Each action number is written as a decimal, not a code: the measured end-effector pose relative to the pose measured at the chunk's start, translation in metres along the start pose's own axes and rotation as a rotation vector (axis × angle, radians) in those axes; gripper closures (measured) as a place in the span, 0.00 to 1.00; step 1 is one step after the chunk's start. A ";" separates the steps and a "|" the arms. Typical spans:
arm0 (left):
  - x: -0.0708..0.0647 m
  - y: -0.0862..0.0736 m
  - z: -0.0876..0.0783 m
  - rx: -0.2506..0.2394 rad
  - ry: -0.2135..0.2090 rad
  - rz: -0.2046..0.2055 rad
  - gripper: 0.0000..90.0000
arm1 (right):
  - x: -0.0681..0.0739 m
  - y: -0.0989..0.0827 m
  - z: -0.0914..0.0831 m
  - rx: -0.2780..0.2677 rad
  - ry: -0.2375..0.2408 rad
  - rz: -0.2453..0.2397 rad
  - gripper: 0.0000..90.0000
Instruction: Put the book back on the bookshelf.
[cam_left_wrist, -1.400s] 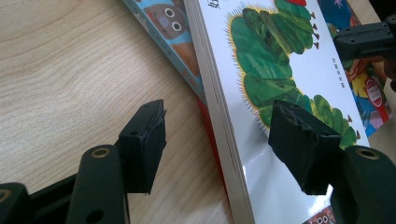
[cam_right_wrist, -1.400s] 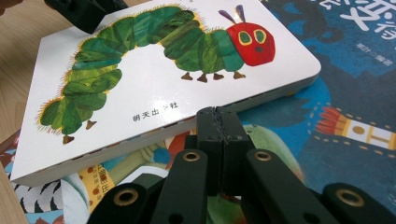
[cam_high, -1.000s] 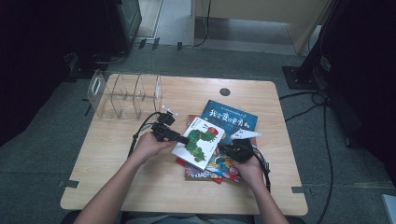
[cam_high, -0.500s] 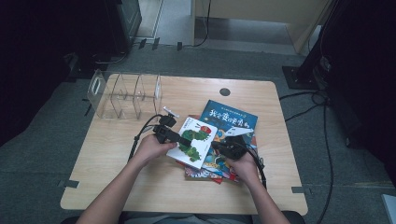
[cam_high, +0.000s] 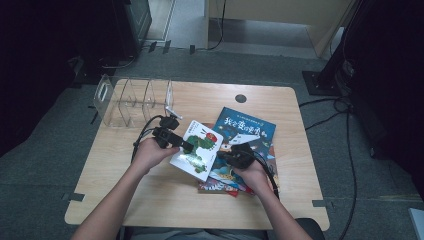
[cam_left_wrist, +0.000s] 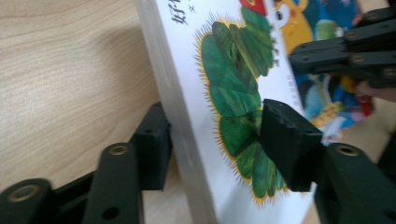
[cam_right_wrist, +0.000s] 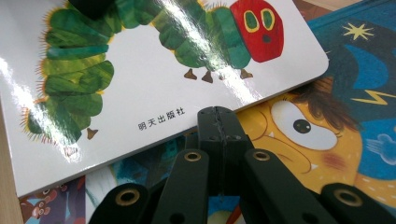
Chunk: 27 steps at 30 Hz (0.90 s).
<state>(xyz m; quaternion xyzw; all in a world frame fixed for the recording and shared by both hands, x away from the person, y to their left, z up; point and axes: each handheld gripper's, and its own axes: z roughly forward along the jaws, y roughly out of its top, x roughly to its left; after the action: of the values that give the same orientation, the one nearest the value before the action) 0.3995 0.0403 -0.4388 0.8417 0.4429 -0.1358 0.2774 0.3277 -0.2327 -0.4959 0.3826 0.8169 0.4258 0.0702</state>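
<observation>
A white board book with a green caterpillar (cam_high: 199, 148) (cam_left_wrist: 233, 79) (cam_right_wrist: 140, 74) lies tilted on top of a pile of picture books (cam_high: 235, 175), its left edge raised. My left gripper (cam_high: 187, 145) (cam_left_wrist: 214, 145) has just been closing its jaws on that left edge: one pad sits on the cover, the other under the book. My right gripper (cam_high: 226, 157) (cam_right_wrist: 217, 115) is shut with nothing in it, its tip against the book's right edge over an orange-faced cover (cam_right_wrist: 299, 135). From the left gripper view the right gripper (cam_left_wrist: 345, 51) shows beyond the book.
A blue book with white characters (cam_high: 247, 127) lies at the back of the pile. A clear plastic divider rack (cam_high: 132, 100) stands at the table's back left. The wooden table (cam_high: 150, 200) has bare room at the front and left. A round cable hole (cam_high: 241, 98) is near the back edge.
The caterpillar book has slid left off the pile's centre and its left edge has lifted. My left gripper has risen with it; my right gripper has followed leftward at the book's other edge.
</observation>
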 end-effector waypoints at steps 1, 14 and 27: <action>0.000 0.000 0.000 0.000 0.000 0.000 0.57 | 0.000 0.000 0.000 0.000 0.000 0.000 1.00; -0.027 0.026 -0.018 0.060 -0.074 0.025 0.78 | 0.006 0.006 0.009 0.003 0.034 -0.050 1.00; -0.041 0.047 -0.024 0.157 0.011 0.087 0.86 | 0.012 0.008 0.010 0.014 0.019 -0.142 0.83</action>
<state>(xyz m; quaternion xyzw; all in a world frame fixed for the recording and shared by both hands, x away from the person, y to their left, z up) 0.4147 0.0054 -0.3838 0.8801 0.3954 -0.1531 0.2137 0.3282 -0.2153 -0.4935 0.3200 0.8458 0.4174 0.0898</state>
